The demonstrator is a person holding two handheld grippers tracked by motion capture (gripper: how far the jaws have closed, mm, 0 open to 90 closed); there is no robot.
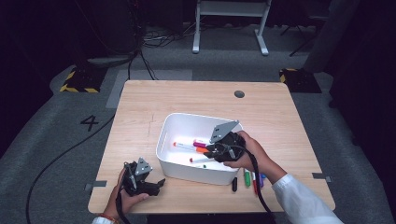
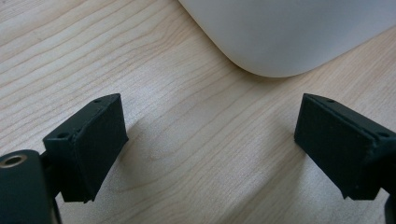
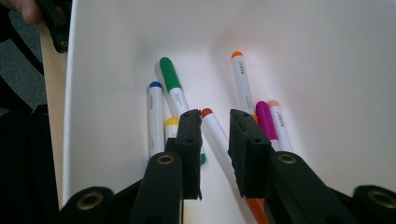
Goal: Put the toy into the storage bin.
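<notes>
In the high view the right gripper (image 1: 215,150) hangs over the white bin (image 1: 164,135), and its body and the hand hide the pen between its jaws. The markers inside the bin are cut off there to short coloured stubs at the gripper's 9 o'clock. In the right gripper view the gripper (image 3: 215,140) has its jaws narrowly apart with the orange-capped marker (image 3: 215,130) lying between them; whether the pads press it I cannot tell. The marker's cap points to 12 o'clock and its lower end, orange too, runs out under the right jaw at 6 o'clock. A green-capped marker (image 3: 173,91) and a blue-capped one (image 3: 155,112) lie at 10 o'clock of the jaws, a yellow cap (image 3: 172,123) peeks out just behind the left jaw, and a second orange-capped marker (image 3: 242,81), a purple cap (image 3: 265,119) and a pale one (image 3: 280,123) lie at 1 to 2 o'clock.

The left gripper (image 1: 161,182) rests low on the table (image 1: 140,102) at the bin's 7 o'clock, jaws spread wide on bare wood; in its own view (image 2: 210,149) the bin's rounded corner (image 2: 280,42) lies at 12 o'clock, apart from both jaws.

More markers (image 1: 247,178) lie on the table at the bin's 5 o'clock, partly hidden by the right forearm. The table is pale wood; around it are grey floor, cables and a dark room.
</notes>
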